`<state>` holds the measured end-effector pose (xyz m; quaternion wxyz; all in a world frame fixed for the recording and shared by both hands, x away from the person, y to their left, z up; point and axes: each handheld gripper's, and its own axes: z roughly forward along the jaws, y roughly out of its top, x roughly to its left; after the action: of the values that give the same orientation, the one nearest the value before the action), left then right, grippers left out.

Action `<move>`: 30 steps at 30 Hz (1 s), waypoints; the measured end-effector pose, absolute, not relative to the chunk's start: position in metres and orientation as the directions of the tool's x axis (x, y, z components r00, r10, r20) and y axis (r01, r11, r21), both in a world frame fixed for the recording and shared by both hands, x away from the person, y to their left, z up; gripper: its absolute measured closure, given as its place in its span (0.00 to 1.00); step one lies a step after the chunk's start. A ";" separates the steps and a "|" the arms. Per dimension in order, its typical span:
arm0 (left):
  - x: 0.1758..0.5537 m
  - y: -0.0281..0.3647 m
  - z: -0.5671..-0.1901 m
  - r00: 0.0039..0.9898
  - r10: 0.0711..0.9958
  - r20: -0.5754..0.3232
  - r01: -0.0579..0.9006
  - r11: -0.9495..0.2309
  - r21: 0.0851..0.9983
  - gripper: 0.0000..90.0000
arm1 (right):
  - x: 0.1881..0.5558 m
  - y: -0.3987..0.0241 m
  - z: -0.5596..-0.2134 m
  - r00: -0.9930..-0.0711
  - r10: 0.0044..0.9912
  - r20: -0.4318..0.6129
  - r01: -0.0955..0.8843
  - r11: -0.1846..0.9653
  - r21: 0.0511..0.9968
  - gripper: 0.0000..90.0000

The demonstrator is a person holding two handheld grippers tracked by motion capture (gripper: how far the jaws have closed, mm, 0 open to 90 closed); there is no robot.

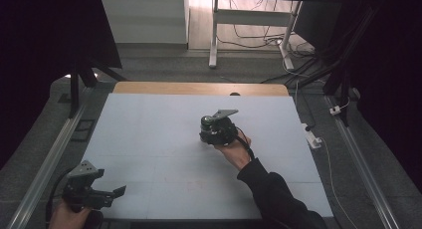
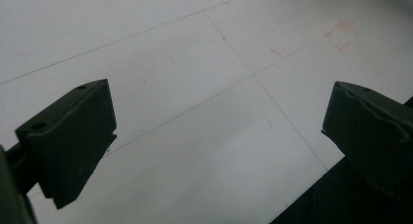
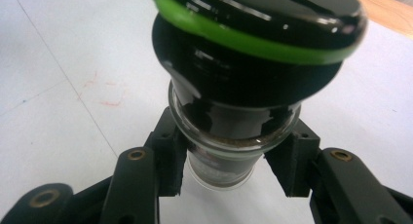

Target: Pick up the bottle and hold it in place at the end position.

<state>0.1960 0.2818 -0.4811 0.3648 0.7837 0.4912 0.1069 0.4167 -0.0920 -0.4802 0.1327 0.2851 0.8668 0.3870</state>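
- Your right gripper (image 3: 229, 170) has its fingers (image 3: 168, 158) clenched on the glass body of a black-capped, green-ringed jar (image 3: 243, 83) mid-worktop (image 1: 149, 124); its base is cut off.
- Your left gripper (image 2: 214, 136) hangs with fingers (image 2: 73, 136) spread wide, empty, over the worktop's near-left corner.

A small glass jar (image 3: 221, 160) w/ a big black cap (image 3: 258, 44) sits near the middle of the white table (image 1: 149, 134). The cap is shiny and wider than the glass part, and it has a bright green ring (image 3: 253, 41) around it near the top. The glass is clear, w/ some brownish-grey powder stuff inside. The jar looks upright, cap end up. The right gripper (image 3: 224, 158) has its two black pads pressed on the glass, one on each side, just under the cap. In the high view the jar (image 1: 208, 122) is a small dark thing w/ a bit of green on top.
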 end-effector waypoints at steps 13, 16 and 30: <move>0.196 0.282 -0.481 0.495 0.848 -0.190 0.692 -0.252 0.677 0.00 | 0.425 -0.071 -0.495 -0.802 0.596 -0.040 0.385 0.567 0.728 0.58; 0.195 0.282 -0.481 0.495 0.848 -0.190 0.692 -0.253 0.677 0.00 | 0.425 -0.070 -0.498 -0.800 0.598 -0.046 0.387 0.573 0.722 0.58; 0.195 0.281 -0.481 0.498 0.847 -0.188 0.692 -0.257 0.675 0.00 | 0.425 -0.072 -0.505 -0.803 0.594 -0.047 0.384 0.577 0.720 0.58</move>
<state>0.1952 0.2812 -0.4810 0.3631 0.7856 0.4896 0.1067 0.4251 -0.0725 -0.5047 0.1433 0.2791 0.8764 0.3654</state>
